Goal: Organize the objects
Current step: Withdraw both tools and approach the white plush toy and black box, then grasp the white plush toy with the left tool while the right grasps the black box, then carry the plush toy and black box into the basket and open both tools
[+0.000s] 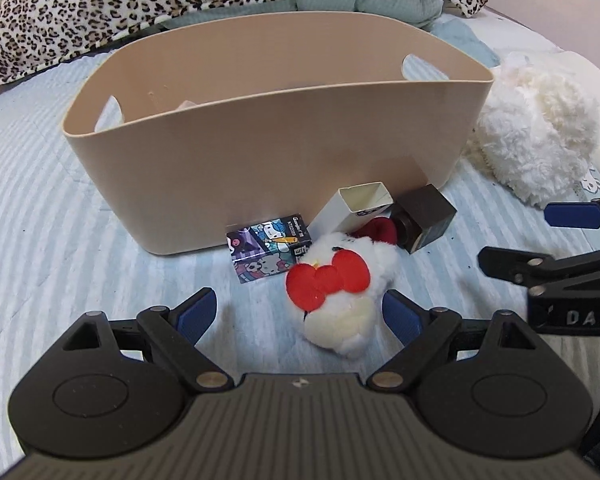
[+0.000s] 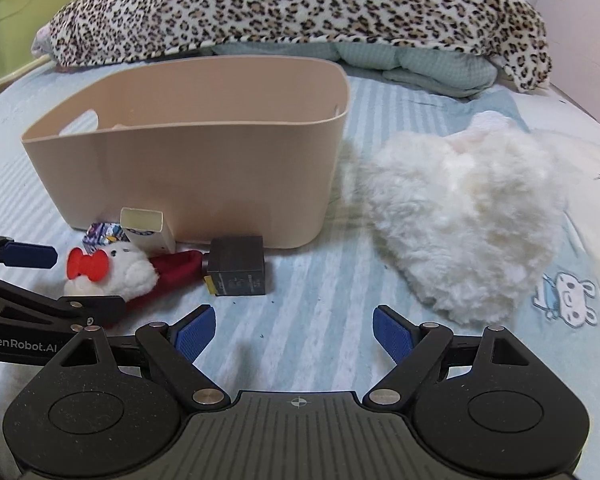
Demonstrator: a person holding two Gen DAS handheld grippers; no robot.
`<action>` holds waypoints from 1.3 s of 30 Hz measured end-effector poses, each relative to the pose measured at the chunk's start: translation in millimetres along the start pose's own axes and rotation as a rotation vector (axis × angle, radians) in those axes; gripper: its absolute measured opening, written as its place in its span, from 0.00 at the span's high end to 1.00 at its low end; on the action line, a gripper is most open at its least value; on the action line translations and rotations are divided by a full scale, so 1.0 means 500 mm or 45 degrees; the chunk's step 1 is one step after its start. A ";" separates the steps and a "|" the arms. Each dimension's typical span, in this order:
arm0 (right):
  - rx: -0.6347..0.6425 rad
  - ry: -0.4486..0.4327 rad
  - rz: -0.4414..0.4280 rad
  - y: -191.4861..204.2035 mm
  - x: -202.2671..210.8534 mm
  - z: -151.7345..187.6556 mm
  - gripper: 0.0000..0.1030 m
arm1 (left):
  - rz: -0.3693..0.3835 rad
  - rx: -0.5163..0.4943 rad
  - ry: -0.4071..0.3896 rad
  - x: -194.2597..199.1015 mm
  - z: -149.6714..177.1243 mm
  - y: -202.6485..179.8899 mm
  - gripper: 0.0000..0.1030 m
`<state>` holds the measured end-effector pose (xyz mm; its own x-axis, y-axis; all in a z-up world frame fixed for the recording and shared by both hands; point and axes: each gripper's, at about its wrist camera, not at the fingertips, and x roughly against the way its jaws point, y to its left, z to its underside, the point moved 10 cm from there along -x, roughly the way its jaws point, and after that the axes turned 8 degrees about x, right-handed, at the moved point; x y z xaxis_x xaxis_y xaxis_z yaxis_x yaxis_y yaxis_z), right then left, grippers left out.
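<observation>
Striped bedsheet (image 1: 40, 208); smooth oval bin (image 1: 260, 152)

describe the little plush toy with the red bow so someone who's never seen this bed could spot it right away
Find the big beige tub on the striped bedspread. A small clutter lies along its near wall; the plush toy is the closest piece, between the open left gripper fingers. Only it is white and fluffy with a bright red bow.

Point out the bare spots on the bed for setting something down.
Free: the striped sheet between the dark cube and the fluffy white plush, and left of the bin. Crowded: the bin's front, with the cartoon box, white carton and bow plush.
</observation>
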<state>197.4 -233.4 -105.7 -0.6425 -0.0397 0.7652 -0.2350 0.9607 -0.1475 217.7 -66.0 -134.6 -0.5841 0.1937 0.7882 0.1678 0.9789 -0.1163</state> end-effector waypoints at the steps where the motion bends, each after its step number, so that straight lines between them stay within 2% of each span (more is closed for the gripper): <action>1: 0.007 0.005 -0.008 0.004 -0.009 -0.002 0.15 | 0.000 -0.002 -0.001 -0.005 -0.002 0.001 0.12; 4: 0.012 0.016 -0.025 0.011 -0.034 -0.008 0.15 | -0.016 -0.011 -0.005 -0.018 -0.008 0.008 0.14; 11: -0.024 0.038 -0.093 0.024 -0.087 -0.022 0.16 | 0.078 0.027 0.048 -0.038 -0.017 0.017 0.14; 14: -0.014 0.041 -0.113 0.035 -0.109 -0.027 0.18 | 0.145 0.021 0.095 -0.039 -0.015 0.005 0.31; 16: -0.008 0.035 -0.117 0.043 -0.120 -0.032 0.23 | 0.184 0.004 0.120 -0.039 -0.011 -0.007 0.47; 17: 0.001 0.034 -0.110 0.045 -0.124 -0.033 0.25 | 0.192 -0.012 0.124 -0.038 -0.009 -0.014 0.51; 18: 0.009 0.033 -0.108 0.047 -0.128 -0.034 0.35 | 0.199 -0.022 0.127 -0.038 -0.007 -0.018 0.56; 19: 0.013 0.034 -0.120 0.049 -0.130 -0.034 0.52 | 0.192 -0.032 0.126 -0.038 -0.007 -0.021 0.56; 20: 0.011 0.030 -0.130 0.051 -0.130 -0.034 0.58 | 0.185 -0.040 0.120 -0.037 -0.006 -0.023 0.56; 21: 0.009 0.024 -0.128 0.051 -0.129 -0.035 0.60 | 0.182 -0.045 0.115 -0.036 -0.005 -0.024 0.57; 29: 0.032 0.017 -0.096 0.049 -0.098 -0.024 0.60 | 0.167 -0.042 0.086 -0.008 -0.002 -0.016 0.61; 39: -0.005 -0.035 -0.061 0.037 -0.001 -0.008 0.60 | 0.165 -0.044 0.020 0.073 0.011 -0.011 0.62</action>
<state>196.1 -214.3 -106.3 -0.6502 -0.0933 0.7540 -0.2632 0.9586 -0.1083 191.3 -63.9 -108.5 -0.5432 0.3175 0.7773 0.2688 0.9428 -0.1972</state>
